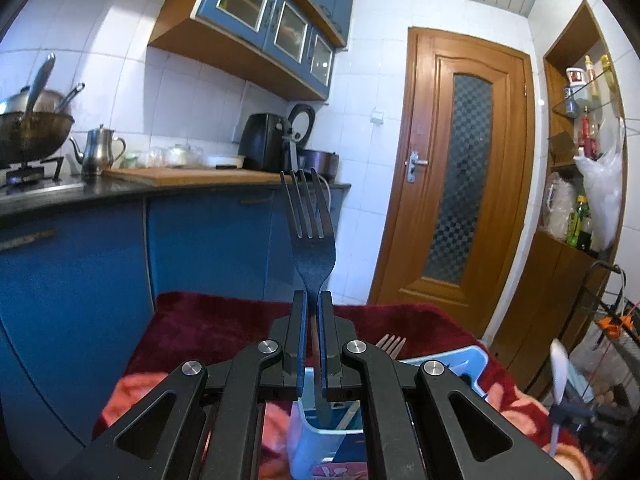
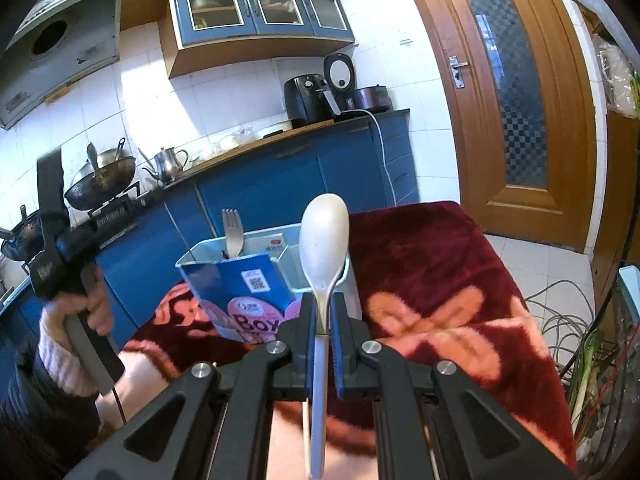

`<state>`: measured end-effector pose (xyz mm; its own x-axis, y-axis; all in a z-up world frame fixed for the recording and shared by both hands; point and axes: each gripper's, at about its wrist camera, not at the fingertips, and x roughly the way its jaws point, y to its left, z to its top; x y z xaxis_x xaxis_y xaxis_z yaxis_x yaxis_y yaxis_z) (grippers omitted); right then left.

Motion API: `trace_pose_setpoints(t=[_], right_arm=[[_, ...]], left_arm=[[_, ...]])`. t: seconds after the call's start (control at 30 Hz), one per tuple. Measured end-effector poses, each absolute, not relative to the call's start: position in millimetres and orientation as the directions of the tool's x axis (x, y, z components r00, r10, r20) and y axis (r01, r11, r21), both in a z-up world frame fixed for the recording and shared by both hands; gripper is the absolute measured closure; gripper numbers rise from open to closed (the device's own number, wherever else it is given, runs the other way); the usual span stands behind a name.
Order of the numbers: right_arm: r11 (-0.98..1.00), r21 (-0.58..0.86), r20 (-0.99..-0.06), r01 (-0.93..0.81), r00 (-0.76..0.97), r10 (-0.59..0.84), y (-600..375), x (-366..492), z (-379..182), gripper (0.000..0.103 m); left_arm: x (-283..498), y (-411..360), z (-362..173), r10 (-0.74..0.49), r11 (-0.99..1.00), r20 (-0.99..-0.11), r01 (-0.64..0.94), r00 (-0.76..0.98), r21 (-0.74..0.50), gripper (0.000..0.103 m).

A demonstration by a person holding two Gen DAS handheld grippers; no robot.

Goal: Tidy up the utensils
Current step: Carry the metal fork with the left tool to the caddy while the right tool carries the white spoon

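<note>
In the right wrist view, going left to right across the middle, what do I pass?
Person's hand gripping the left gripper's handle → metal fork standing in the blue box → white spoon clamped in the right gripper → red blanket → wooden door.

Your left gripper [image 1: 313, 300] has its fingers [image 1: 298, 332] clamped on the neck of a dark fork [image 1: 310, 236], tines up. Below it stands a light blue box [image 1: 320, 446] on the red blanket [image 1: 208, 320], with a second fork [image 1: 392, 346] poking up just beside the fingers.
</note>
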<state>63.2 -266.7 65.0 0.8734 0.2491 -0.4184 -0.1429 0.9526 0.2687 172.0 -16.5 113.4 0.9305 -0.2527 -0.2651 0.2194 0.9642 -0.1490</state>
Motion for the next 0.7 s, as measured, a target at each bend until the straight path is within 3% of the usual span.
trace_pose_setpoints(t=[0.53, 0.7], right_arm=[[0.986, 0.131, -0.260, -0.103, 0.956, 0.134, -252.3, 125.7, 107.3, 0.094], [0.984, 0.136, -0.249, -0.113, 0.958, 0.144, -245.4, 146.7, 100.6, 0.094]], left_arm=[[185.8, -22.3, 82.8, -0.279, 0.959, -0.339, 0.240, 0.898, -0.151, 0.099], [186.9, -23.8, 79.8, -0.283, 0.958, -0.349, 0.246, 0.893, -0.145, 0.099]])
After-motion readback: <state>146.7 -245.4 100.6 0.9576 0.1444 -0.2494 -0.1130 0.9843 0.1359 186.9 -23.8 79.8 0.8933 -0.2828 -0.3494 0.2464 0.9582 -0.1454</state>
